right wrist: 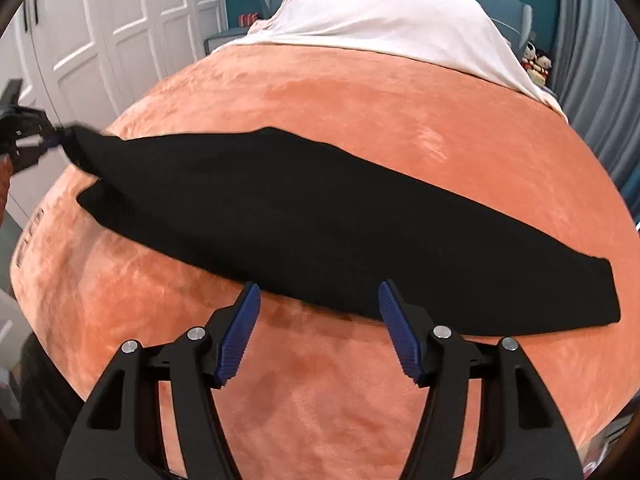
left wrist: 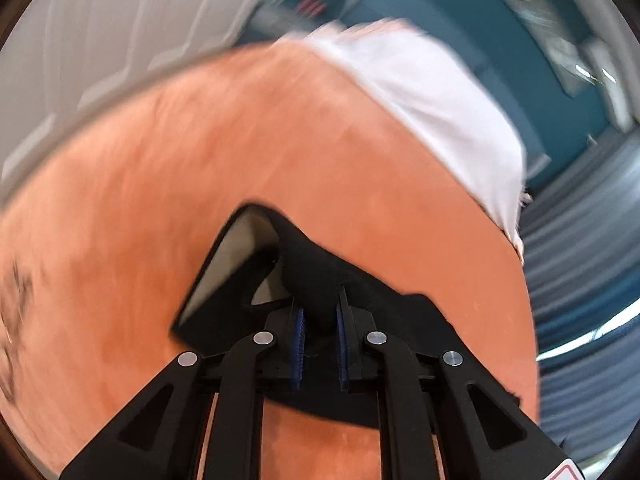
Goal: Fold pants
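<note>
Black pants (right wrist: 304,224) lie folded lengthwise as a long strip across the orange bed cover (right wrist: 320,400). My left gripper (left wrist: 320,320) is shut on the pants' end (left wrist: 316,276), lifted a little off the bed, with a white label (left wrist: 228,256) showing inside. The left gripper also shows at the far left of the right wrist view (right wrist: 52,140), holding that end. My right gripper (right wrist: 318,300) is open and empty, just at the near edge of the strip's middle.
A white sheet or pillow (right wrist: 384,20) covers the far end of the bed. White wardrobe doors (right wrist: 100,32) stand to the left, grey curtains (right wrist: 600,80) to the right. Small dolls (right wrist: 536,64) sit by the bed's far right corner.
</note>
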`<state>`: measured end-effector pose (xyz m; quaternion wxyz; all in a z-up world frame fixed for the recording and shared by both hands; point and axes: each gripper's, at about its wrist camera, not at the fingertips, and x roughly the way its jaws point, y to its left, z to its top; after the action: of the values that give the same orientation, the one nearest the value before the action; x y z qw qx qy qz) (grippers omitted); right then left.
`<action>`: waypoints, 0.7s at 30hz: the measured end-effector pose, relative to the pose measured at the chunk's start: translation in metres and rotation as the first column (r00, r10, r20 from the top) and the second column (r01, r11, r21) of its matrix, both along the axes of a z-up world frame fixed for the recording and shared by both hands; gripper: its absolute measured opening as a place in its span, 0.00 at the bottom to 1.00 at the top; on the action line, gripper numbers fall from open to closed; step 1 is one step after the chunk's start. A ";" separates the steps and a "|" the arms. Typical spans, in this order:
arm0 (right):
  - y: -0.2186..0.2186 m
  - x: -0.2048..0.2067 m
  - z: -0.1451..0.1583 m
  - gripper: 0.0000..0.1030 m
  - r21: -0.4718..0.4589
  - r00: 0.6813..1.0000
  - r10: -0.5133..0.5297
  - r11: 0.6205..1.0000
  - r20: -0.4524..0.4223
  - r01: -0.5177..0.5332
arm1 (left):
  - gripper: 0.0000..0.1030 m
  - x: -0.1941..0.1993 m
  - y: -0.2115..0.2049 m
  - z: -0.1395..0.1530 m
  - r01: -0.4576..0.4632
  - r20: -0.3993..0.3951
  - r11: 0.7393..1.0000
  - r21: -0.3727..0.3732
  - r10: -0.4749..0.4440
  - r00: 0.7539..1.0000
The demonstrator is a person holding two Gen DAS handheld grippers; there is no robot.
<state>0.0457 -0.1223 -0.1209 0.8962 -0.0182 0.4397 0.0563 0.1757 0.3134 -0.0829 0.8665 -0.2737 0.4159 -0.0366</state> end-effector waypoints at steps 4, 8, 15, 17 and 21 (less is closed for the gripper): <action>-0.001 0.006 -0.013 0.63 -0.012 0.999 -0.024 1.000 -0.032 0.023 | 0.21 0.001 -0.014 -0.084 0.058 -0.245 0.947 0.316 0.022 0.969; -0.003 0.006 -0.022 0.65 0.003 0.997 -0.027 1.000 -0.070 0.027 | 0.30 -0.029 0.003 -0.107 -0.025 -0.233 0.980 0.198 0.072 0.970; 0.002 0.001 -0.031 0.68 0.006 0.995 -0.008 1.000 -0.103 0.009 | 0.78 -0.037 0.030 -0.098 -0.140 -0.210 0.982 -0.130 0.111 0.971; 0.008 0.002 -0.032 0.68 0.003 0.994 -0.003 1.000 -0.107 0.003 | 0.78 -0.032 0.041 -0.100 -0.163 -0.222 0.960 -0.229 0.111 0.969; 0.020 0.002 -0.030 0.68 -0.011 0.995 0.018 1.000 -0.099 -0.019 | 0.05 0.005 0.051 -0.109 -0.181 -0.292 0.909 -0.374 0.069 0.954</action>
<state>0.0475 -0.1023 -0.1512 0.8726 -0.0247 0.4838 0.0626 0.1804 0.3648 -0.1919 0.7281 -0.4724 0.4961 -0.0262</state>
